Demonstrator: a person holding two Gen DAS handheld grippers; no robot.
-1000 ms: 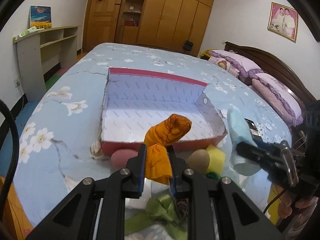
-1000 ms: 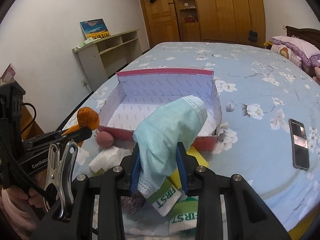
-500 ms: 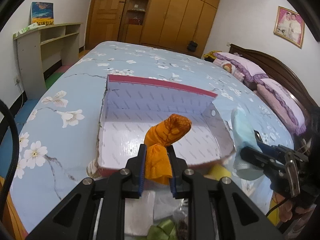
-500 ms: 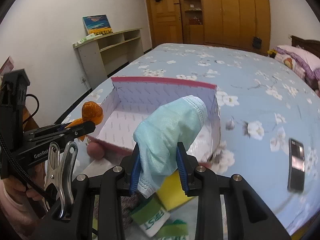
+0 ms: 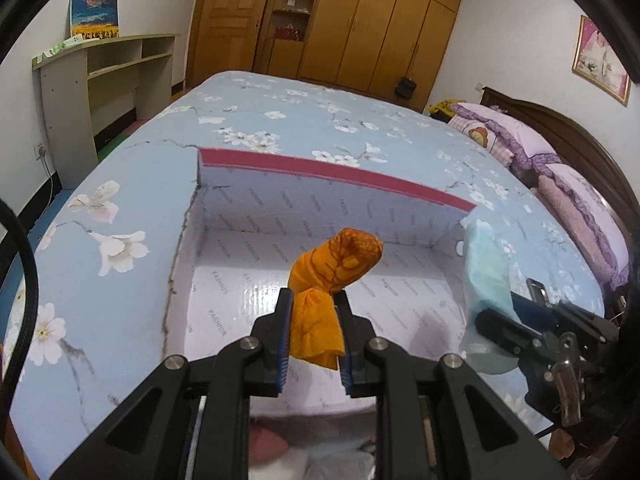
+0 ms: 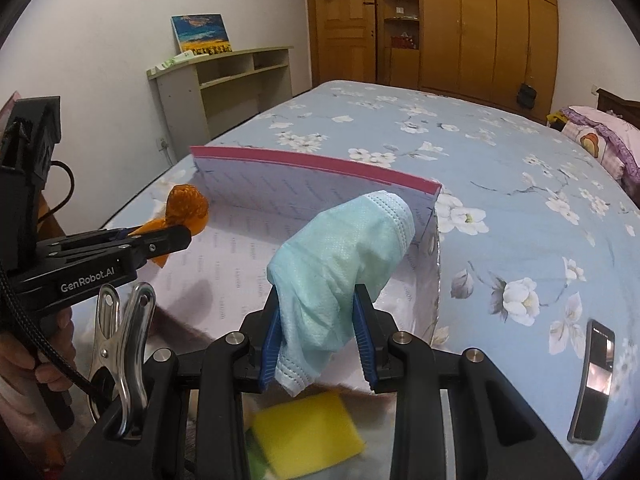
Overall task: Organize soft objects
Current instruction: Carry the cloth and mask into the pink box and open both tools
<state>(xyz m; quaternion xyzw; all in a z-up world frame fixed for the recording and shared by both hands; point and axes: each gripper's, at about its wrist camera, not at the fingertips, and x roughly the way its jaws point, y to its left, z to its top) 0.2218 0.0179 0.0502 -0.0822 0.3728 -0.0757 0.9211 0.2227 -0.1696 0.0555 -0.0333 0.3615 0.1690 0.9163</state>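
Transport step, both loads over the box [image 5: 320, 216] on the bed [image 5: 280, 120]. Left gripper [image 5: 313, 336] is clamped on an orange cloth [image 5: 332, 276], held above the box floor; right gripper [image 6: 318, 330] is clamped on a light-blue mask [image 6: 344, 264], above the box's right part near the side wall. Next move, as judged: lower each load, then part the jaws so both items drop inside. A yellow sponge [image 6: 308, 436] remains outside, near the box's front edge.
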